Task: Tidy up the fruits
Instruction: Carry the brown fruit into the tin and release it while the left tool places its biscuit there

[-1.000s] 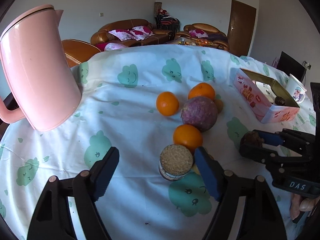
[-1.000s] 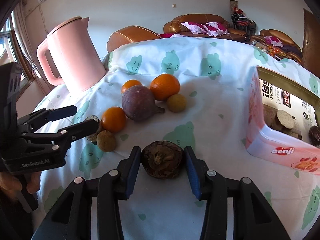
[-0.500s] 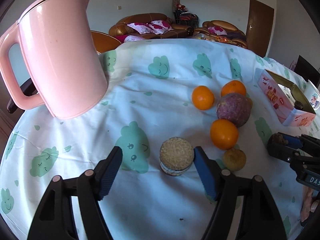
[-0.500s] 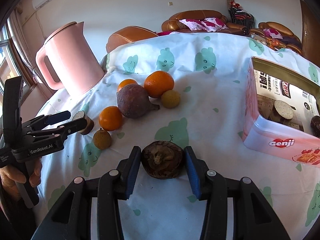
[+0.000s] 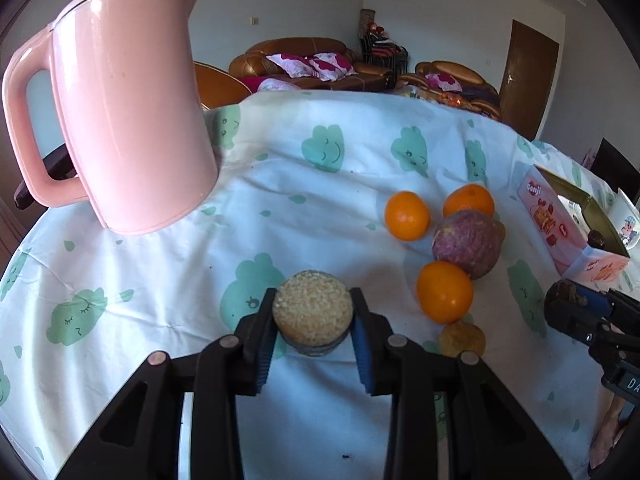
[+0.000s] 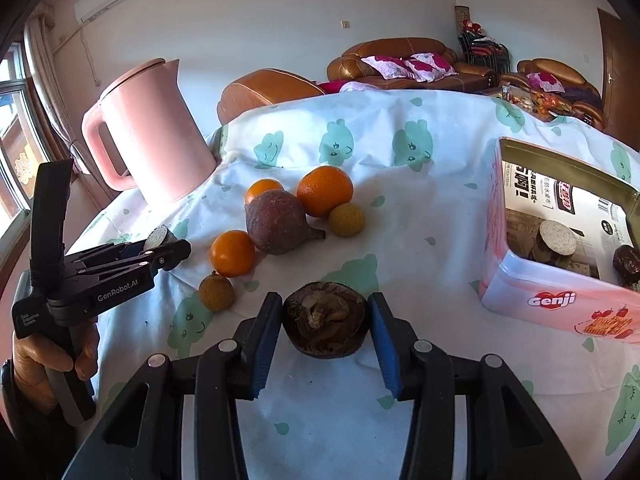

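Observation:
My left gripper (image 5: 313, 320) is shut on a cut brown chestnut-like piece with a pale grainy face (image 5: 313, 312); it also shows in the right wrist view (image 6: 158, 236). My right gripper (image 6: 325, 326) is shut on a dark brown round chestnut (image 6: 325, 324), just above the cloth. On the table lie three oranges (image 6: 325, 191) (image 6: 232, 253) (image 6: 262, 189), a purple passion fruit (image 6: 276, 222) and two small yellow-brown fruits (image 6: 346, 219) (image 6: 216, 292). A pink Genji tin box (image 6: 552, 300) at right holds similar cut pieces (image 6: 557, 237).
A tall pink kettle (image 5: 124, 120) stands at the table's left back. The table wears a white cloth with green cloud prints (image 5: 280, 208). A white mug (image 5: 626, 220) stands behind the box. Sofas and a door are in the background.
My left gripper has closed on the cut piece, which was between open jaws before, and shifted left toward the kettle. My right gripper still holds the dark chestnut.

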A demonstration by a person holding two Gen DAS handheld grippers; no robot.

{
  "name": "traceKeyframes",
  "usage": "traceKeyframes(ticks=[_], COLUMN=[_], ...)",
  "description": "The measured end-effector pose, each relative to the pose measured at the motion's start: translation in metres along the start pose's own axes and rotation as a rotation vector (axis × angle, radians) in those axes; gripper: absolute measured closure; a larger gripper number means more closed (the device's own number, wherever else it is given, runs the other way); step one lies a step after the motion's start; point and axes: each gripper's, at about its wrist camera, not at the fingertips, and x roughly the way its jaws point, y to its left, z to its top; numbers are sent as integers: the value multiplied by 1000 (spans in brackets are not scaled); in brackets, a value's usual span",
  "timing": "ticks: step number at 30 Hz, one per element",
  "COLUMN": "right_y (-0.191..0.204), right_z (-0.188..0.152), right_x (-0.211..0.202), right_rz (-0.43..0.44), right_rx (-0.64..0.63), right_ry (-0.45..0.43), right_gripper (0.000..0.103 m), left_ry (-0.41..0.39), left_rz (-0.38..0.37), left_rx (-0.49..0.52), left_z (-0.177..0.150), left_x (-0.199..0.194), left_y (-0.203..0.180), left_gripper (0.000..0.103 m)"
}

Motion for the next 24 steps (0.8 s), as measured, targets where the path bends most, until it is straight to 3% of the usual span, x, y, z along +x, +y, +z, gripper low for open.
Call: traceKeyframes(ticks=[4,7,16,24], right_y=[-2,-8,-37,-108], right_z=[6,11,16,23], right_x=[-16,-30,-58,-79], right_rz=[18,19,-142,-279], right_rx=[4,5,-42,36], right_ry=[-74,-136,-233,-278], right_gripper=[57,57,57,57], left_ry=[-137,-182,-187,-196], left_rz=[-4,-7,-64,-121], left_rx=[-26,-26,-14,96], left_z=[3,4,6,18], left_x=[-19,-26,-27,-18], left_y=[-9,-22,-75,-158], left_gripper=[67,67,67,67])
